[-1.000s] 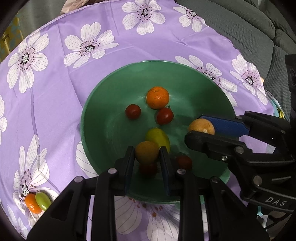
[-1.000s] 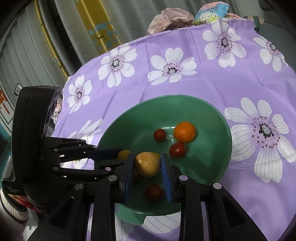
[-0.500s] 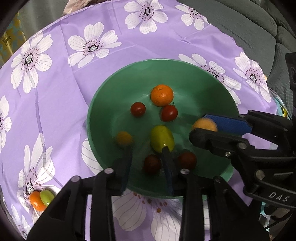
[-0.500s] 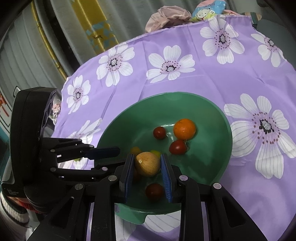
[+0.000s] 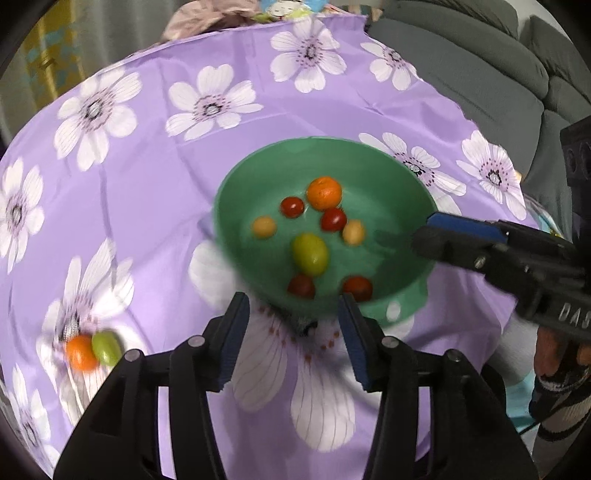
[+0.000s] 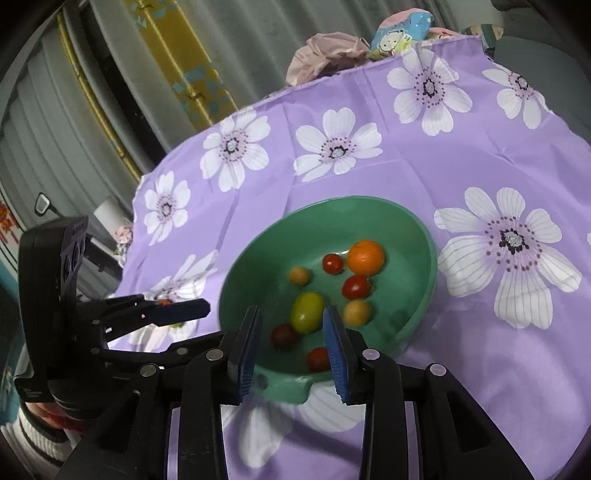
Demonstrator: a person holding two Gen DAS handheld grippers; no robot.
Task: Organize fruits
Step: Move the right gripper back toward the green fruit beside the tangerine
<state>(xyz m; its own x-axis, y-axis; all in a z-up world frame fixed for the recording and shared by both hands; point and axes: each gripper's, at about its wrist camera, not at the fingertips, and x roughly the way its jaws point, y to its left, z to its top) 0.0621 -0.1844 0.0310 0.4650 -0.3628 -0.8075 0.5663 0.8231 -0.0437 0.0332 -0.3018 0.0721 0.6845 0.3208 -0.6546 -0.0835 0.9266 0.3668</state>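
Observation:
A green bowl [image 5: 258, 184] [image 6: 266, 258] stands on the purple flowered cloth. In it lie an orange [image 5: 324, 192] [image 6: 365, 257], a green-yellow fruit [image 5: 310, 253] [image 6: 306, 312], two small yellow fruits [image 5: 264, 226] [image 5: 353, 232] and several red tomatoes. My left gripper [image 5: 293, 332] [image 6: 207, 321] hangs above the bowl's near rim, its jaws opening with nothing between them. My right gripper [image 6: 291, 339] [image 5: 424, 232] is at the bowl's near edge, its jaws opening and empty. An orange fruit [image 5: 79, 350] and a green one [image 5: 106, 347] lie on the cloth, left of the bowl.
A grey sofa [image 5: 480, 74] runs along the right of the table. Bundled cloth and a cartoon pouch [image 6: 399, 33] sit at the table's far edge. Curtains [image 6: 166, 55] hang behind. A hand in a striped sleeve [image 5: 554, 387] holds the right gripper.
Both grippers let go of their yellowish fruits, which now lie in the bowl. Both drew back and up from the bowl; the left jaws spread much wider.

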